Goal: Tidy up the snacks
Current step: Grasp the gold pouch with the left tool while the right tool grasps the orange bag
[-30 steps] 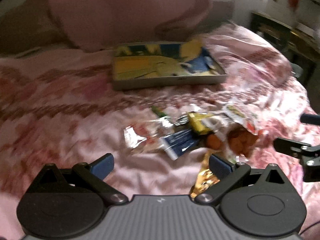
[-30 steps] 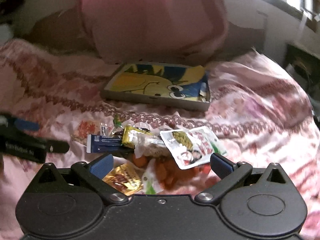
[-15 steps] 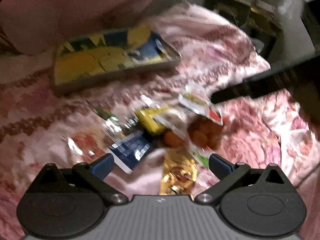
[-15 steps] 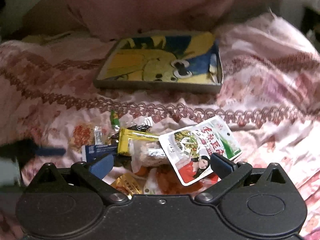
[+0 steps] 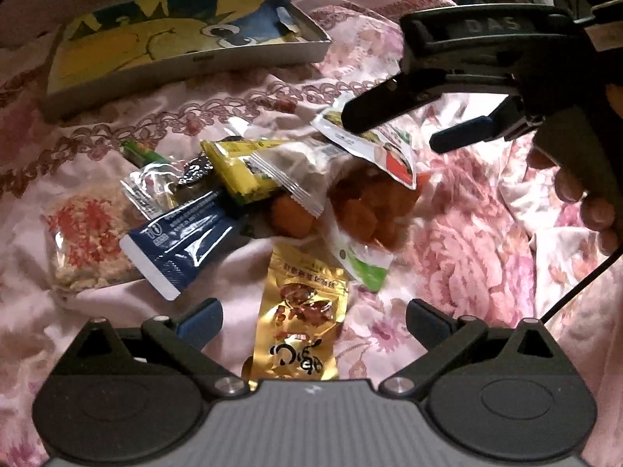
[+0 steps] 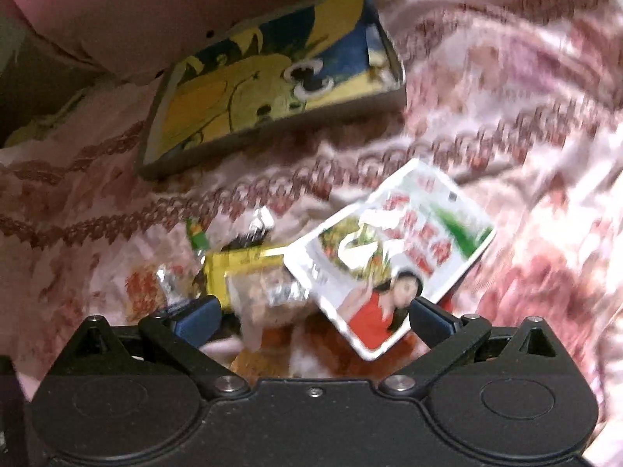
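A heap of snack packets lies on the pink floral bedspread [image 5: 459,249]. It holds a gold packet [image 5: 303,307], a navy packet [image 5: 179,241], a yellow packet [image 5: 249,171], a clear bag of orange pieces [image 5: 370,206] and a white packet [image 5: 370,144] [image 6: 389,257]. My left gripper [image 5: 311,323] is open and low, its fingers on either side of the gold packet without touching it. Over the white packet hovers my right gripper [image 5: 412,128] [image 6: 313,317], open and holding nothing. Behind the heap is a shallow tin [image 5: 187,62] [image 6: 272,89] printed with a yellow cartoon.
A clear packet with red print [image 5: 85,233] lies at the heap's left edge. A person's hand [image 5: 584,202] holds the right gripper's handle at the right. A pink pillow [image 6: 155,11] rises behind the tin. Dark furniture stands beyond the bed's far right.
Both grippers have come down closer to the heap. The right gripper has swung in over the white packet. The left view has shifted onto the gold packet.
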{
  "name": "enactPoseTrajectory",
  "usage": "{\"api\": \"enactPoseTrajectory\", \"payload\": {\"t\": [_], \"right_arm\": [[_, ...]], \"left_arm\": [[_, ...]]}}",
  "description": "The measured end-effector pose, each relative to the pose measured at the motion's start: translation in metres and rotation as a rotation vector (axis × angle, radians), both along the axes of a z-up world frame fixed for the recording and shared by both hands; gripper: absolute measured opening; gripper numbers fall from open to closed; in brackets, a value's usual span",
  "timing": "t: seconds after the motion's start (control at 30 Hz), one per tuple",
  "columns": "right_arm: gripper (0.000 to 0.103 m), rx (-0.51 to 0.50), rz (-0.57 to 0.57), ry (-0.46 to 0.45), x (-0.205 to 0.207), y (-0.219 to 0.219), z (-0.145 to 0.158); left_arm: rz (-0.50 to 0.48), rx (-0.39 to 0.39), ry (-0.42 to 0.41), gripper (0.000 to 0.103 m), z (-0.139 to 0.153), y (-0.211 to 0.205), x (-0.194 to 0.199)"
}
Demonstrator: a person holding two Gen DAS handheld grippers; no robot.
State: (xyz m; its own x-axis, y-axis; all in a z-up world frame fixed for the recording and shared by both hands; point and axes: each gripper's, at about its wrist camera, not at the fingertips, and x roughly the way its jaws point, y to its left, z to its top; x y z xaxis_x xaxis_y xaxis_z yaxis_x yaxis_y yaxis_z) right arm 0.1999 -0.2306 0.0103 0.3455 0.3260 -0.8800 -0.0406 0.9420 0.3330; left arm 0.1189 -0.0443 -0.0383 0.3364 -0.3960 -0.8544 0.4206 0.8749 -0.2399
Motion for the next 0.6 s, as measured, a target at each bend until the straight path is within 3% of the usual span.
{"api": "enactPoseTrajectory", "payload": {"t": [0.13,0.47,0.6], "right_arm": [[0.102,0.044,0.026,0.046,-0.011,-0.003,-0.010],[0.102,0.142,-0.146,0.066,-0.003,-0.031,-0.017],[0.102,0.113,-0.167,0.048,-0.006,-0.034,-0.012]], "left_arm": [[-0.039,0.043,-0.017,0.097,-0.005,-0.007,-0.001],[-0.044,0.073,0.004,0.076,-0.021,-0.015,0.004],[-0.033,0.092,0.008,0.068,-0.026,-0.015,0.007]]}}
